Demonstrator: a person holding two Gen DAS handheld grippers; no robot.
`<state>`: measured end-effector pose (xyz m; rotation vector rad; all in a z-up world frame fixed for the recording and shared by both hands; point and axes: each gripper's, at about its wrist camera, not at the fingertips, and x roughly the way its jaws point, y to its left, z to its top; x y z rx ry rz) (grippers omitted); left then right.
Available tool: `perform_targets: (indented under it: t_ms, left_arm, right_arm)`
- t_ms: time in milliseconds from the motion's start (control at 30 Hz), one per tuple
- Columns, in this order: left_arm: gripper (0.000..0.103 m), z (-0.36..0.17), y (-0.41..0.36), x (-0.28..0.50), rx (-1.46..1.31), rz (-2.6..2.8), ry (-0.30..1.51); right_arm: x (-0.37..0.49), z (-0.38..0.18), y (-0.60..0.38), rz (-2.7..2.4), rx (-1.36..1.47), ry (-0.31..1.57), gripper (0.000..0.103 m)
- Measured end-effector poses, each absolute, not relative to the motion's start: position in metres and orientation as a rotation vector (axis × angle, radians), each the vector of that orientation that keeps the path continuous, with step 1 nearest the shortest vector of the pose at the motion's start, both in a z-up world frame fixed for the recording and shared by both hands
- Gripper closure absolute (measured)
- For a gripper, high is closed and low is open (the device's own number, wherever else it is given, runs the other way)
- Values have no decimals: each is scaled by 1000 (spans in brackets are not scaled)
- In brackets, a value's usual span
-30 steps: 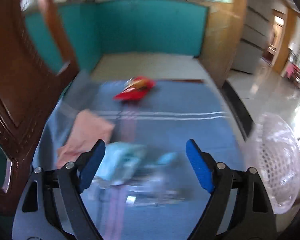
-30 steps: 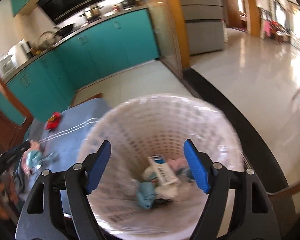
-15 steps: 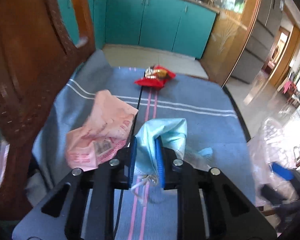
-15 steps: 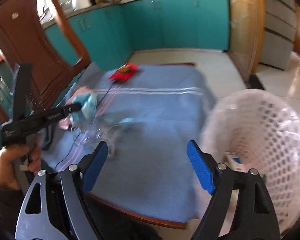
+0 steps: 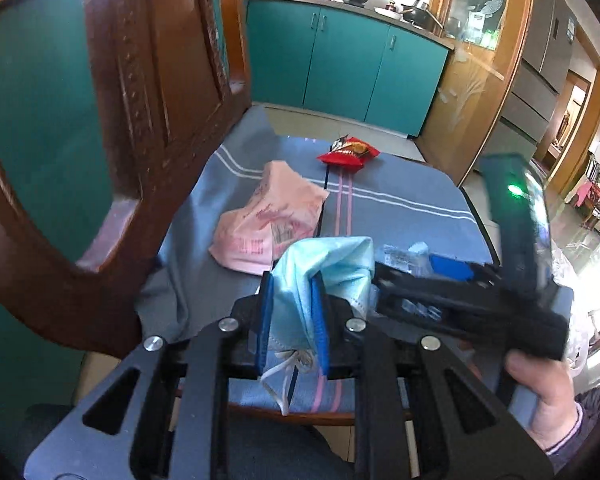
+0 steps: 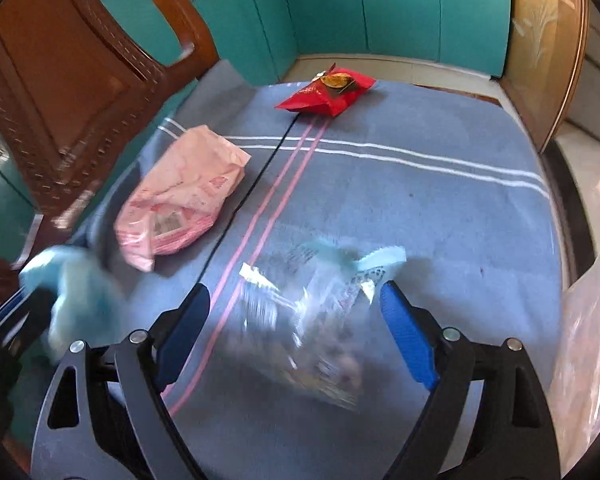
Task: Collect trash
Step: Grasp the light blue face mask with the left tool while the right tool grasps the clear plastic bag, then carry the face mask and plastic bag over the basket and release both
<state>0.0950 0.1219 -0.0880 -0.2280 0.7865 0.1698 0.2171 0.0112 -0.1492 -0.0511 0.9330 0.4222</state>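
Mask pinched, clear wrapper between wide fingers

Left wrist view: our left gripper [image 5: 293,322] is clamped tight on the blue face mask [image 5: 327,266]; a pink packet [image 5: 269,220] lies just ahead on the blue cloth [image 5: 404,200], a red snack bag [image 5: 348,153] farther ahead; our right gripper [image 5: 440,276] reaches in from the right.

Right wrist view: our right gripper [image 6: 296,330] is spread wide, holding nothing; a clear wrapper [image 6: 316,304] lies blurred between its fingers; the pink packet [image 6: 184,192] sits ahead-left, the red snack bag [image 6: 328,90] far ahead; the face mask [image 6: 80,300] is at the left edge.

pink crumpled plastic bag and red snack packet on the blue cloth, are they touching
Apart. The right wrist view shows bare blue striped cloth between the pink crumpled plastic bag and the red snack packet.
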Motion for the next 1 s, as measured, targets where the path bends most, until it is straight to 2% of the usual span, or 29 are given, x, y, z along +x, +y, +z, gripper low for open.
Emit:
perform_targets:
  t_ms: [200,233,267,433,800,1000]
  left_arm:
    - [83,-89,122,88,-230,155,785]
    - [83,-88,121,87,-230,153,783]
    - [83,-88,120,87,-227,147,782]
    - [83,-89,118,86,-224,127,777]
    - [83,-95,105,88,-220,93,793]
    - [83,-98,93,90,-209,65,799]
  right_arm:
    - [225,-159,22,359,-122,925,19]
    - [224,-159,22,357,-131,914,28]
    - [222,-160,22,360,-142,910,41]
    - [215,-160,17,394,-144,911,49]
    - [192,-132,-27,358,-91,837,50]
    - [190,-135,-50,347,-33,858,50]
